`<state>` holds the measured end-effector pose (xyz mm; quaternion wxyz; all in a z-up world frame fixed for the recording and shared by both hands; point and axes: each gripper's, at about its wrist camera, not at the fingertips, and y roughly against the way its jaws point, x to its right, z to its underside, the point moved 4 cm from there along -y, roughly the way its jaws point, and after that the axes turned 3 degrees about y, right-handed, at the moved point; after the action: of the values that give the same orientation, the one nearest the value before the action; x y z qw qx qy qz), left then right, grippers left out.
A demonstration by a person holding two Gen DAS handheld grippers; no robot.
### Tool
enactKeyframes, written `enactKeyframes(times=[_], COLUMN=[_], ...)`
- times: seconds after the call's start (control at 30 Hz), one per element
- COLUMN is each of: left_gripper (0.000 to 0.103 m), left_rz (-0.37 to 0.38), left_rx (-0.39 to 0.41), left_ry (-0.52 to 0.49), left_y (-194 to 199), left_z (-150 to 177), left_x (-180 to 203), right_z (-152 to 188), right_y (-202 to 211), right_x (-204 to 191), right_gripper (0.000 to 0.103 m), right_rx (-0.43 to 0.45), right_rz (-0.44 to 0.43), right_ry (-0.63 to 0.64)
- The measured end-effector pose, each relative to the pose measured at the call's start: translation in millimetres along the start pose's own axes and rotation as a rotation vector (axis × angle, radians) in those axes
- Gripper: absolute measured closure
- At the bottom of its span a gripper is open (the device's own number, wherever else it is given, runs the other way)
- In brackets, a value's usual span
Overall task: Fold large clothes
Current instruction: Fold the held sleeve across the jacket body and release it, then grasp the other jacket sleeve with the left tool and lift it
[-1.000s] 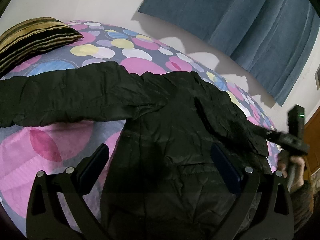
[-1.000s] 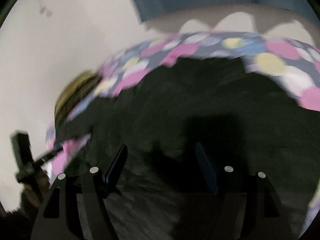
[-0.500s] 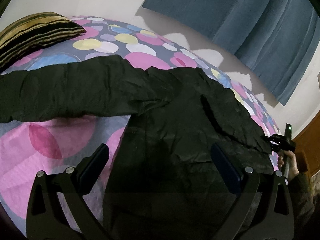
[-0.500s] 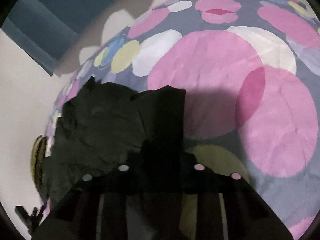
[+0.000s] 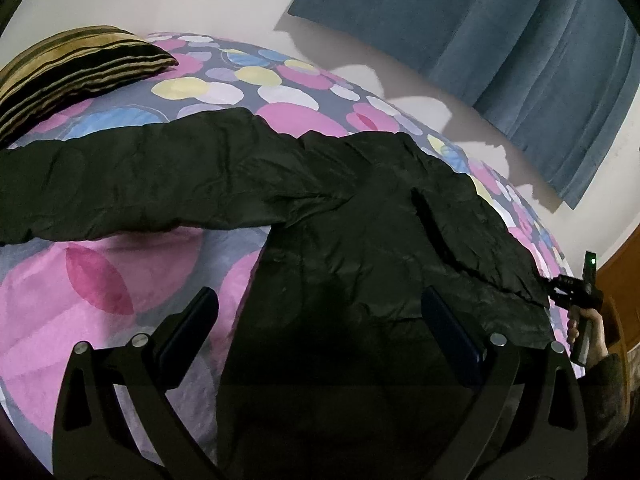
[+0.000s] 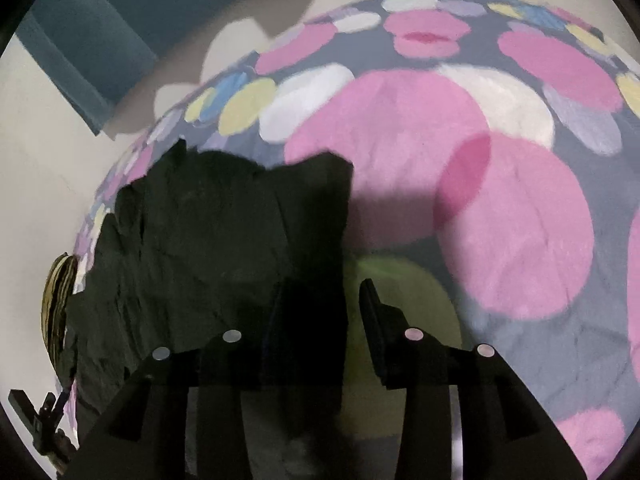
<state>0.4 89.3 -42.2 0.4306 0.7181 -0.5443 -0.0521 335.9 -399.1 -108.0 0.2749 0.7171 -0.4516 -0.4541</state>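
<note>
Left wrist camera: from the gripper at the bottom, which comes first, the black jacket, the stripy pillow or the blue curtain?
From the left gripper:
1. Black jacket, lying right under and ahead of it.
2. Stripy pillow, far left on the bed.
3. Blue curtain, on the wall beyond the bed, upper right.

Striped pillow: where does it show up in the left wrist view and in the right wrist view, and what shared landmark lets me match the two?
Left wrist view: the striped pillow lies top left, at the far end of the bed beyond the black jacket.
Right wrist view: only an edge of it shows at the far left, behind the jacket.
Shared landmark: the blue curtain, top right in the left view, top left in the right.
</note>
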Motion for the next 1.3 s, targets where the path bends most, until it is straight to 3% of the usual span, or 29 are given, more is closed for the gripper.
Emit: enactKeyframes(times=[0.17,0.33,0.43,0.57,0.77,0.9,1.0,1.23,1.3], left_gripper=[0.002,0.002,0.002,0.002,0.002,0.002,0.002,0.002,0.002], left_rz=[-0.010,-0.020,-0.038,-0.083,-0.166,-0.194,-0.221,-0.280,-0.264], left_rx=[0.003,0.021,0.031,0.043,0.072,0.096,0.124,0.213,0.215], left_ry=[0.001,0.016,0.026,0.040,0.079,0.142,0.187,0.332,0.392], left_y=[3.1,16.7,27.8,40.0,59.0,68.3,76.2,95.4,93.8], left_z=[0.7,0.6,1.0,0.5,0.1,-4.8,-10.5,-23.2,-24.4], left_x=[-1.3,-10.8,-23.2,-45.3,-93.0,-125.7,-150.0,-219.9,-242.7], right_z=[6.4,14.8,37.0,79.7,136.7,155.8,158.9,161.3,162.0], right_y=[-12.3,18.0,43.6,67.2,81.1,65.8,60.9,58.8,58.6], right_x=[3.0,-4.5,-16.0,-30.5,-40.5,-39.5,-39.4,-47.8,-48.8], right_gripper=[0.065,0.063,0.046,0.044,0.043,0.034,0.025,0.019,0.019], right_rx=[-0.007,0.037,0.061,0.041,-0.013,-0.044,-0.024,-0.008,-0.006], right_rz=[0.038,0.037,-0.008,-0.078,-0.168,-0.164,-0.191,-0.170,-0.166], right_ry=[-0.003,0.001,0.026,0.072,0.098,0.112,0.110,0.156,0.160])
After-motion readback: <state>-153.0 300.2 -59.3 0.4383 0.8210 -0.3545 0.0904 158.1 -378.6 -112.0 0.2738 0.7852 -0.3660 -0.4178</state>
